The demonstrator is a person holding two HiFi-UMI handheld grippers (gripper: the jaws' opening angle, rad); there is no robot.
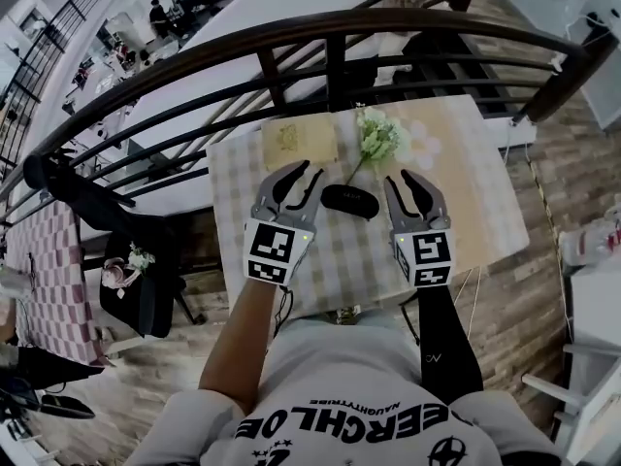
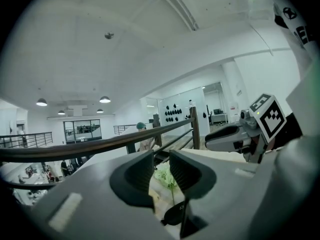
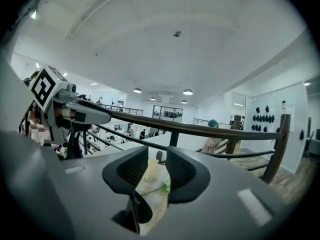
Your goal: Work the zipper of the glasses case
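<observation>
The left gripper's fingers (image 2: 134, 176) stand a narrow gap apart with nothing held between them; through the gap only the flowers and one end of the glasses case (image 1: 349, 200) show, farther off. The right gripper's fingers (image 3: 131, 171) stand likewise, slightly parted and empty, and the case's other end peeps out below them.

The left gripper (image 1: 307, 175) sits just to the left of the case and the right gripper (image 1: 404, 178) just to its right, both pointing past it, so the case lies between the two. Neither can be seen to touch it.

The case is a black oval pouch lying flat on the bench (image 1: 340, 260), which wears a pale checked cloth. It looks shut, and nothing of its inside shows. A short pale mark of lettering runs along its side in the right gripper view (too small to read).

Just beyond the case lies a spray of green and white flowers (image 1: 378, 136), its stem reaching down to the case's far edge. Beyond the case and to the left rests a tan square mat (image 1: 299, 142). Farther beyond curves a dark railing (image 1: 330, 27).

Nearer than the case, the person's white shirt (image 1: 369, 416) carries black print, seen upside down: "ERCHLOE" and, smaller, "NAUGHTYTRIBE".
</observation>
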